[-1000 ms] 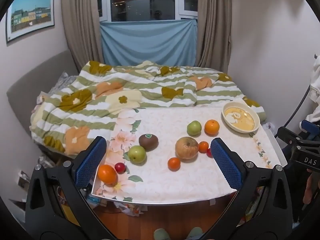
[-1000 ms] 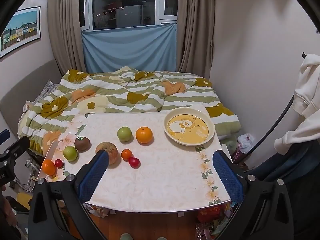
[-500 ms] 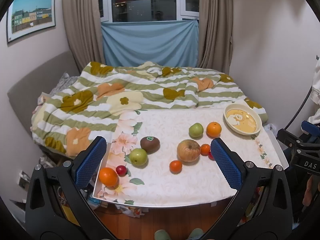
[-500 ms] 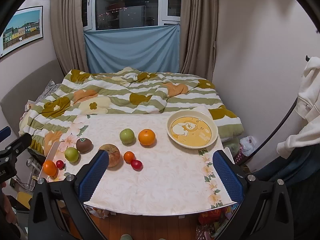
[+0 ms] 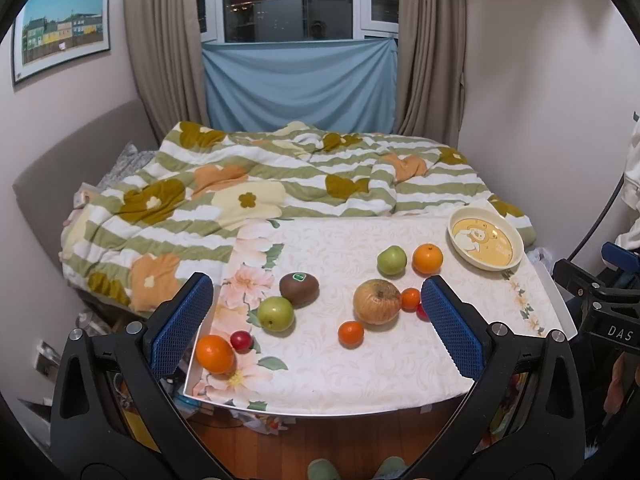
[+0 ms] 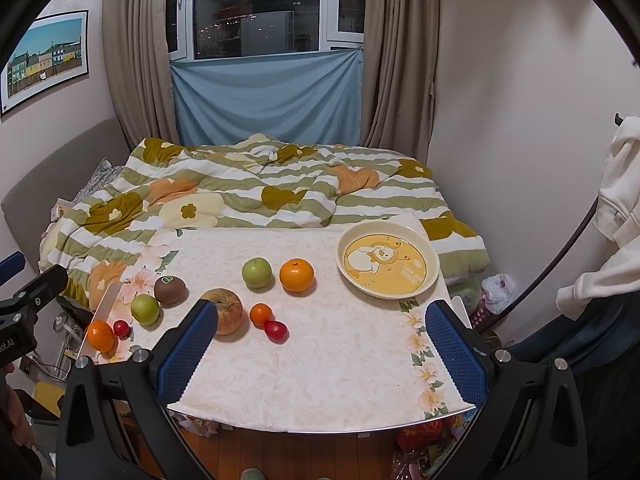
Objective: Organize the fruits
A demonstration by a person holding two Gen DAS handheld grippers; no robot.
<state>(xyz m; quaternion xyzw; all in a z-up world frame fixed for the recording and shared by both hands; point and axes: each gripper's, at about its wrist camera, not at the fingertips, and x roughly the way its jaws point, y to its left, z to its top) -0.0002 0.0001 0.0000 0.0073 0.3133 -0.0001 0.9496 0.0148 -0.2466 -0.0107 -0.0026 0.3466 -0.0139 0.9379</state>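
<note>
Several fruits lie on the floral table (image 5: 360,376) (image 6: 320,380). Among them are a big russet apple (image 5: 376,301) (image 6: 226,311), a kiwi (image 5: 299,289) (image 6: 169,289), two green apples (image 5: 275,313) (image 5: 391,260), a large orange (image 5: 427,258) (image 6: 296,275) and an orange (image 5: 215,353) (image 6: 100,335) at the left edge. Small tangerines (image 5: 351,333) (image 6: 261,314) and red fruits (image 5: 241,340) (image 6: 276,330) sit between them. A yellow plate (image 5: 485,243) (image 6: 387,264) stands empty at the far right. My left gripper (image 5: 316,328) and right gripper (image 6: 320,344) hover open over the near edge, holding nothing.
A bed with a striped floral quilt (image 5: 280,184) (image 6: 260,188) butts against the table's far side. Curtains and a window fill the back wall. White clothing (image 6: 616,216) hangs at the right. The other gripper's black frame (image 5: 600,304) (image 6: 24,304) shows at each view's edge.
Both grippers have risen and drawn back slightly, so the table and fruits sit a bit farther away. No fruit has moved; both stay open.
</note>
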